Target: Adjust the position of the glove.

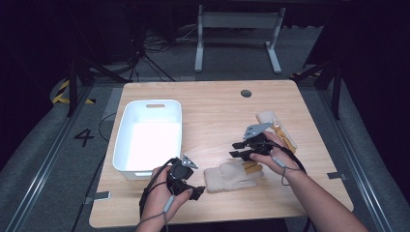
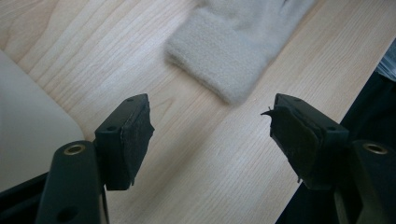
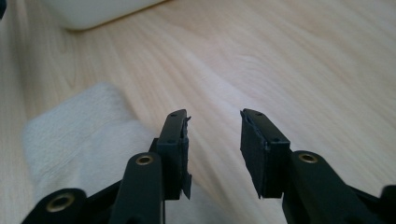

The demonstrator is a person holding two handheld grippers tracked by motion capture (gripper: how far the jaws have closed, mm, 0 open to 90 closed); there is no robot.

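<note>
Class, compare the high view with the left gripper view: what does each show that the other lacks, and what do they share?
High view alone: the whole white bin, a second glove at the table's right side, both hands, the right claw open above the table, and the floor beyond.

Left gripper view alone: a close look at the near glove's cuff ahead of the left claw, jaws wide open and holding nothing.

Shared: the wooden table, the beige near glove, the left claw and part of the bin.
</note>
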